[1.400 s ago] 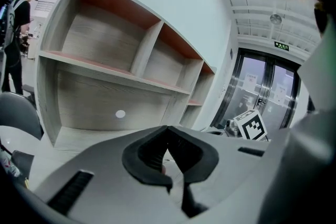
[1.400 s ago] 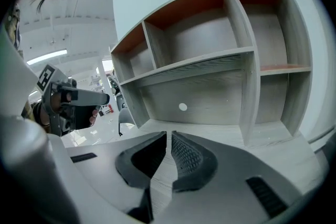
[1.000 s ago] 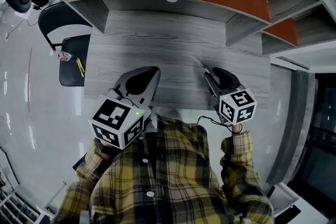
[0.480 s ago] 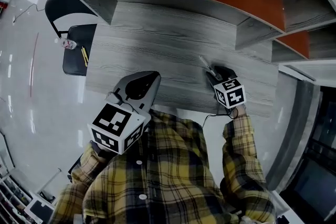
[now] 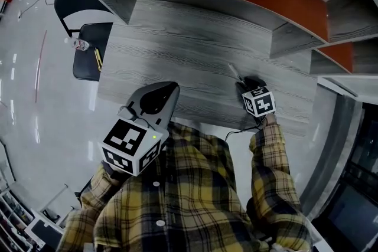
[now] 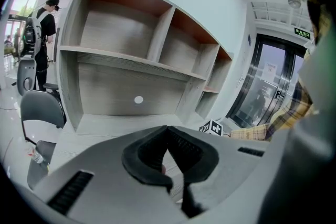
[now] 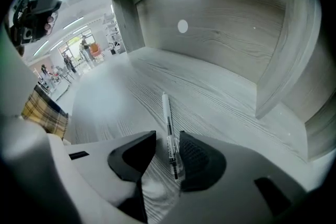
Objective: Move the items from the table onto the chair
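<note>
A white pen (image 7: 167, 118) lies on the grey wood table (image 5: 177, 44), and in the head view the pen (image 5: 234, 71) pokes out ahead of my right gripper (image 5: 243, 82). My right gripper (image 7: 167, 136) is open and low over the table. The pen's near end sits between the jaws, close to the right pad, which is not pressing on it. My left gripper (image 5: 172, 87) hovers at the table's near edge, and in its own view my left gripper (image 6: 168, 128) is shut with nothing in it. The black chair (image 5: 88, 59) at the table's left end carries a small bottle (image 5: 80, 44) and a yellow pencil (image 5: 98, 58).
A shelf unit with upright dividers (image 5: 283, 38) lines the table's far side. The chair's backrest (image 6: 39, 110) shows at the left of the left gripper view. A person (image 6: 46, 23) stands far off at the left. White glossy floor (image 5: 35, 103) surrounds the chair.
My right gripper has sunk toward the table and slid forward around the pen's near end. The left gripper has hardly moved.
</note>
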The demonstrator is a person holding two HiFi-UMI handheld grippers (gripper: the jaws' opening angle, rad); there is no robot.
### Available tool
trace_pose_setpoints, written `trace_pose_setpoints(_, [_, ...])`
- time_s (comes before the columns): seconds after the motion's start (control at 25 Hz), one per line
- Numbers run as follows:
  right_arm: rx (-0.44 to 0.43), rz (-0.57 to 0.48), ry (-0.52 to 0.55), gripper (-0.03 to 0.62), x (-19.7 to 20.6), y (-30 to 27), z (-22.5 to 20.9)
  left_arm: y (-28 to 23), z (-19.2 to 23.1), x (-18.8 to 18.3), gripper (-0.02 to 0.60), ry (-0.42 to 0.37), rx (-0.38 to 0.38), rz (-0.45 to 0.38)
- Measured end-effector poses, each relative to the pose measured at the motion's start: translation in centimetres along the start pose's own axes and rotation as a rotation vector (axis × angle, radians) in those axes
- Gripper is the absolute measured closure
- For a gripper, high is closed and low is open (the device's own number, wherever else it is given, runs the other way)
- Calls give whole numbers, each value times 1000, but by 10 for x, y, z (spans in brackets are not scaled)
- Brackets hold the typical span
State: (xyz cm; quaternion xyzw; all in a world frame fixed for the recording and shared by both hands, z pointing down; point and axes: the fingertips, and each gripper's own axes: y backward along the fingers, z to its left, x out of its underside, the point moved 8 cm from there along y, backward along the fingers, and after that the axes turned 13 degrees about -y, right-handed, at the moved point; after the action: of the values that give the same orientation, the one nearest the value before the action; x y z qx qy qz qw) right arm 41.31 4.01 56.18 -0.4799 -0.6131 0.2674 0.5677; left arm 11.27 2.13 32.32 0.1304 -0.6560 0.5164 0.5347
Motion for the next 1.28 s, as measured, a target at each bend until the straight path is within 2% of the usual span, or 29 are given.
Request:
trace_pose_setpoints(0.08, [13,-3,2,449,1,1,-2,-1,-1,0,577,4,0,-2])
trace_pose_setpoints(0.16, [32,-9,16,496,1,1,-4,-1,-2,1,577,6,1,-3])
trace_pose_setpoints(0.36, [53,-3,64,528,1,-1,3,1,-2,3,577,9,-2,-6])
trace_pose_setpoints(0.68, [40,-34,-32,530,0,5,3,5,-4,2,577,10,-12,-18])
trace_pose_setpoints(1.04, [-70,-210,-179,530,-19,51,20,4,-5,1,577,40,-24,-43])
trace_pose_setpoints(1.28, [-164,-322,-181,530,-36,95,42,-1,-4,-2,577,70,-23,-75])
